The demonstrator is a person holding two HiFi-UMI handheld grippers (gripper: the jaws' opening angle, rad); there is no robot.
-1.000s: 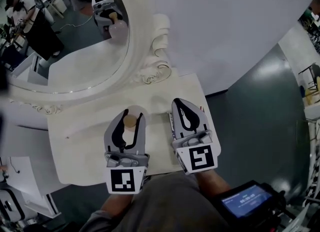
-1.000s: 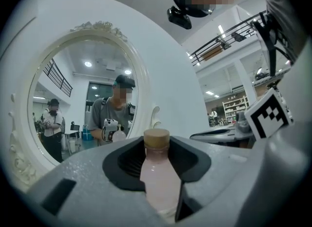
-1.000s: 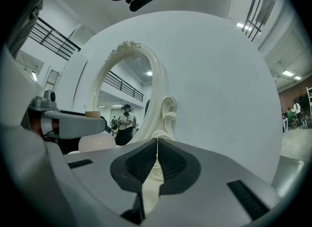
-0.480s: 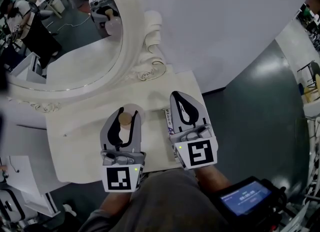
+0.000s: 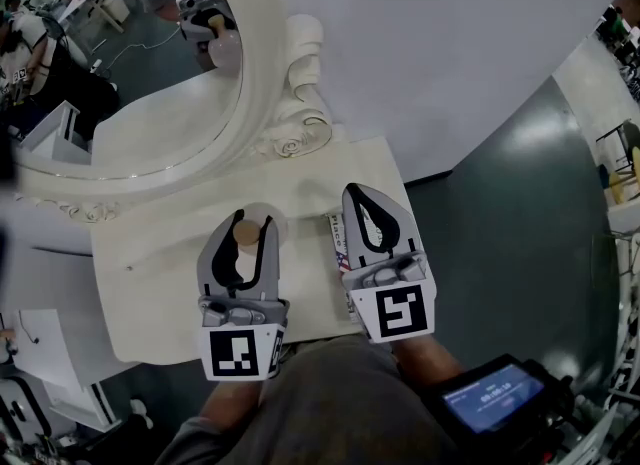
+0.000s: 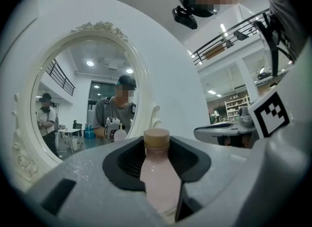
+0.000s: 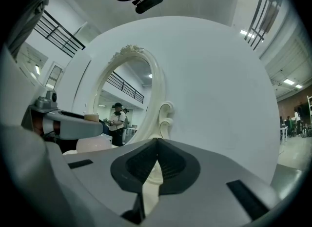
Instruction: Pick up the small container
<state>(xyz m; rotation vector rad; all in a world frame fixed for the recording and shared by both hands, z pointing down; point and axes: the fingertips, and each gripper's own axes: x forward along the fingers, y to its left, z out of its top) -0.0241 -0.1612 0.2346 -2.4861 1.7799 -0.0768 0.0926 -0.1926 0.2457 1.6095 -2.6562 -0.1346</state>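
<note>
Looking down on a white table (image 5: 150, 283) that stands against an oval mirror (image 5: 130, 83) in an ornate white frame (image 5: 268, 63). The left gripper (image 5: 247, 228) points level across the table. Its jaws pinch the small container (image 6: 157, 172), a pale pink bottle that stands upright between the pads, with its tan cap (image 6: 156, 138) showing above them. The right gripper (image 5: 365, 193) is just beside it, jaws pressed together on nothing. It is not clear whether the bottle's base has left the table.

The lift probably goes best with an even squeeze and a straight upward rise, so the smooth bottle neither tilts nor slides down. The path should stay clear of the frame ahead and of the right gripper alongside.
</note>
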